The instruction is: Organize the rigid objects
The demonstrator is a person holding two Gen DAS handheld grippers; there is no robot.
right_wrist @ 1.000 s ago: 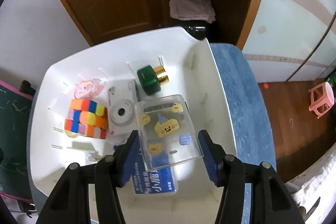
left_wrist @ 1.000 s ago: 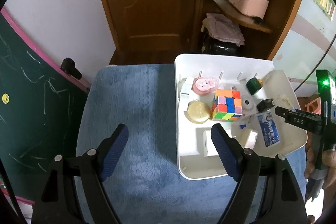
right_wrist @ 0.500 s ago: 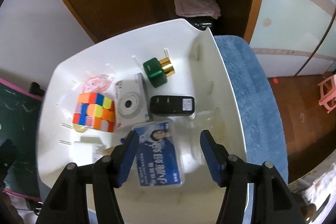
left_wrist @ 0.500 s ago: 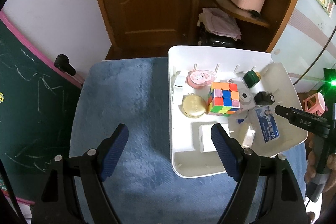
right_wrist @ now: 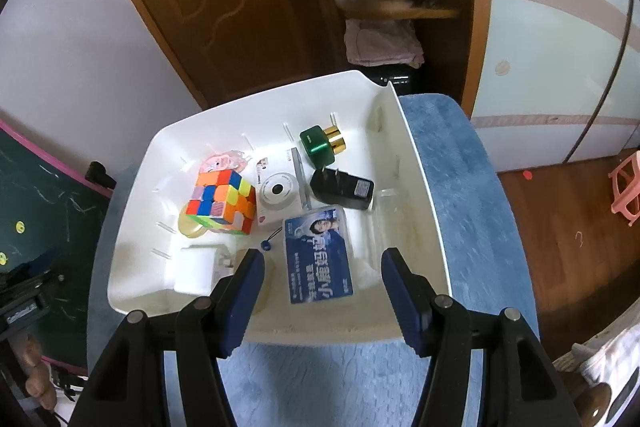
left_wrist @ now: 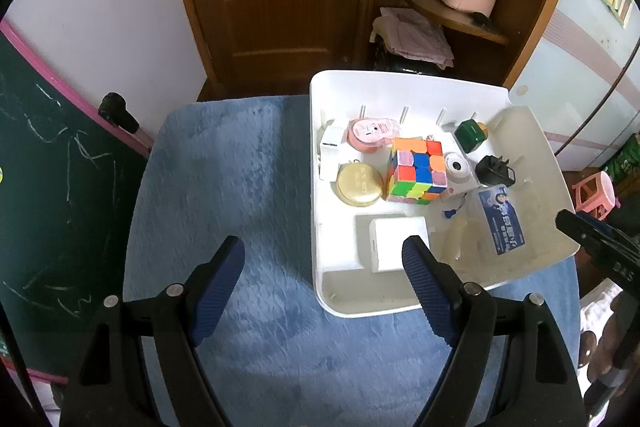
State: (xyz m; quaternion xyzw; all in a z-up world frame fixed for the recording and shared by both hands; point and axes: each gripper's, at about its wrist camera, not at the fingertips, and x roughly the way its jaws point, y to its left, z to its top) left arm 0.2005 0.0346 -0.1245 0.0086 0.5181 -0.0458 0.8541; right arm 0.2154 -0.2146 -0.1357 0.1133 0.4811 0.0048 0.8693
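**Blue rug, white bin loaded, both grippers empty**

Blue rug [left_wrist: 248,187] covers the surface; white bin [left_wrist: 400,87] sits on it at right of the left wrist frame. Inside: Rubik's cube [right_wrist: 222,201], white toy camera [right_wrist: 278,193], black charger [right_wrist: 342,189], green bottle [right_wrist: 318,145], blue packet [right_wrist: 320,259], gold tin [left_wrist: 358,185], white box [left_wrist: 398,245]. Left gripper [left_wrist: 322,283] spread, nothing between fingers. Right gripper [right_wrist: 322,291] spread over the bin's near edge, gripping nothing.
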